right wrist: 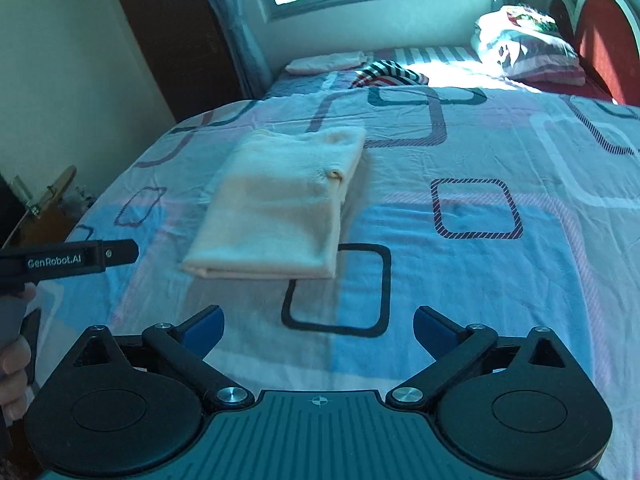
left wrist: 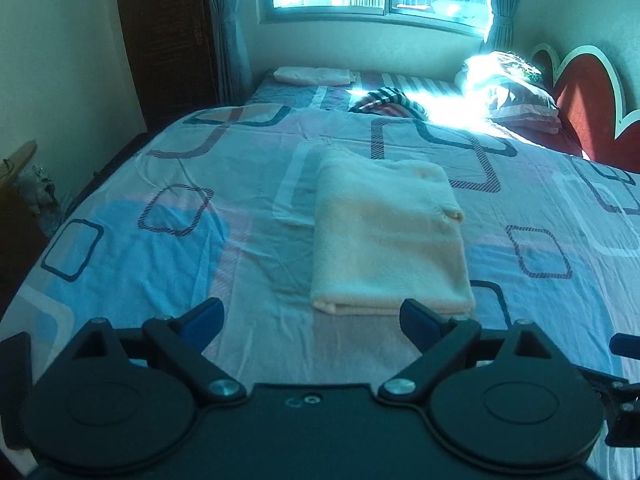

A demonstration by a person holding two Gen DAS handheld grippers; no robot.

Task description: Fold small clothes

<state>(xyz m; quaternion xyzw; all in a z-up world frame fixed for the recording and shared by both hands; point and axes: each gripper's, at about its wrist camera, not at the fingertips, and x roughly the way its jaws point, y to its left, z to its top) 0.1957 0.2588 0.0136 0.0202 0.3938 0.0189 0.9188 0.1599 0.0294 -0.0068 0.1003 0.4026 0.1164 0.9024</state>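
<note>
Left wrist view shows my left gripper [left wrist: 310, 316] with its fingers [left wrist: 206, 314] spread wide and holding nothing; the near folded edge of the cloth [left wrist: 386, 236] lies just beyond the right fingertip. Right wrist view shows my right gripper [right wrist: 318, 322] equally wide open and empty, hovering over bare sheet, with the cloth ahead and to its left.

The cloth, a pale cream piece, lies flat on the bed [left wrist: 120, 248] as a tidy rectangle, layers stacked at the near edge. I judge this item is folded, or one fold short of it. If I take another fold, I would want both grippers on the near corners, fingers sliding under every layer at once, then carry the edge straight over to the far edge and set it down without dragging the sheet. If it is finished, I should lift from beneath the fold so the layers do not slip apart.

A striped garment [left wrist: 386, 102] lies crumpled further up the bed, likely next, partly washed out by sun glare. Another pale folded piece [left wrist: 312, 75] sits by the far edge. How many layers the cloth has, and what garment it is, I cannot tell. One small bump on its right edge [right wrist: 335, 175] is unclear.
</note>
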